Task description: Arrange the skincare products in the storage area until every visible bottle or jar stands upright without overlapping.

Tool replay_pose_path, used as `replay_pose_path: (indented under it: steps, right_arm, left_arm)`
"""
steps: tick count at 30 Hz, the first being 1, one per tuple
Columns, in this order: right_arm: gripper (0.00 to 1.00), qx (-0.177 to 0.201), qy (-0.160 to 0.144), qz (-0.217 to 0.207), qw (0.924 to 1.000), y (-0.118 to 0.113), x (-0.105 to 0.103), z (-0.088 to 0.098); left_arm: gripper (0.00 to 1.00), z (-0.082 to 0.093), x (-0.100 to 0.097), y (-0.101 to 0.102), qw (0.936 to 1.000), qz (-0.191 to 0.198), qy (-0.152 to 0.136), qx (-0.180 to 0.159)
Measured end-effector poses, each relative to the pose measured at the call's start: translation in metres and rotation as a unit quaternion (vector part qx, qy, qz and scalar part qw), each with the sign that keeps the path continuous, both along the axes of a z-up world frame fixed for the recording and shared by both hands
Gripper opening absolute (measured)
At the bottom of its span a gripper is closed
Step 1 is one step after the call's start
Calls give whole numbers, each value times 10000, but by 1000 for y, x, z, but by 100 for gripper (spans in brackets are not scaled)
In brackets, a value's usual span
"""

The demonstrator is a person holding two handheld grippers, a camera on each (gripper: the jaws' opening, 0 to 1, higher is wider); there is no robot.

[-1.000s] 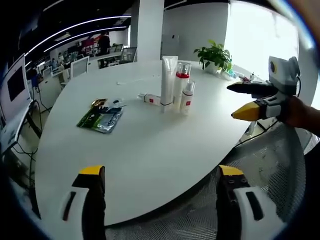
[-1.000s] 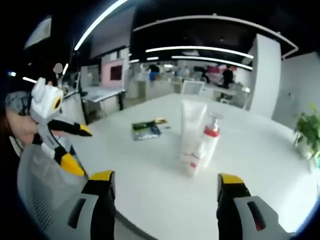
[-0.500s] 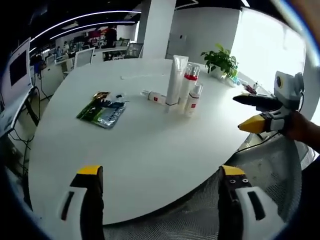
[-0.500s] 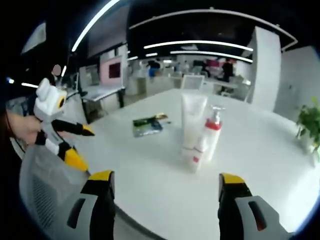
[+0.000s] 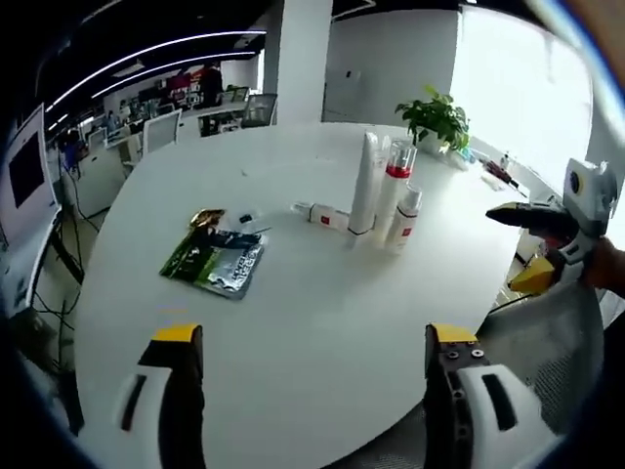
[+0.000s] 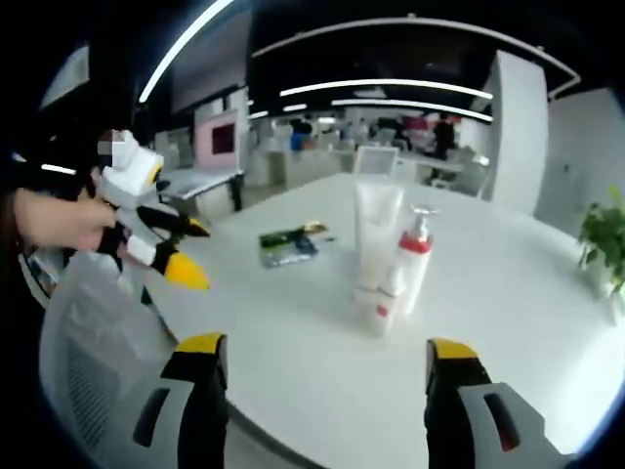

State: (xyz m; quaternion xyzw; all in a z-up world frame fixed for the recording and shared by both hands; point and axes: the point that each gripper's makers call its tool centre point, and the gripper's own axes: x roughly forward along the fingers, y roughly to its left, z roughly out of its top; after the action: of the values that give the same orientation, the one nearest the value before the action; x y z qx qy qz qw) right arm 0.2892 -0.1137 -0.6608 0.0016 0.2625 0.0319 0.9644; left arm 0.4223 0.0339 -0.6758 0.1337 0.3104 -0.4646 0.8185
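On the white table (image 5: 322, 322) a small group of skincare products stands near the middle. A tall white tube (image 5: 365, 182) is upright, a pump bottle (image 5: 393, 184) with a red collar stands just beside it, and a small bottle (image 5: 403, 215) stands in front of them. In the left gripper view, one more small bottle lies on its side (image 5: 328, 217), touching or almost touching the foot of the tube. A dark green packet (image 5: 217, 260) lies flat, well apart from the group.

The left gripper (image 5: 311, 342) is held over the near edge of the table, with its jaws spread wide and nothing between them. The right gripper (image 6: 318, 352) is also wide apart and empty, and it faces the group from the other side. Both are away from the products.

In my judgement the task is just at its beginning. Three products already stand upright, though close together. The lying bottle is not yet raised, and this seems to be the main work that is left. After that, perhaps the standing ones need a little space between them. If the packet belongs to the task, I cannot tell.
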Motion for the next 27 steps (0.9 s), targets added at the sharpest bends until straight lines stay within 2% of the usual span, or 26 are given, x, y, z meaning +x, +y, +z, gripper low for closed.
replay_pose_path:
  steps: [6, 15, 18, 20, 23, 27]
  right_arm:
    - [81, -32, 58, 91, 9999, 3, 0, -1]
    - [80, 61, 135, -70, 9999, -5, 1, -4]
    - [79, 73, 191, -83, 9998, -6, 2, -7]
    - [79, 87, 219, -90, 9997, -6, 1, -8]
    - [78, 112, 293, -93, 9995, -6, 1, -10]
    - [78, 115, 382, -99, 9992, -6, 0, -14]
  left_arm:
    - [85, 8, 17, -21, 9994, -313, -162, 68]
    - [78, -4, 43, -48, 9977, -604, -214, 204]
    - [73, -9, 50, -54, 9953, -856, -231, 396]
    - [71, -6, 58, -64, 9943, -963, -386, 245]
    - [67, -10, 68, -71, 9922, -1127, -419, 316]
    - [65, -16, 78, -80, 9870, -1459, -533, 415]
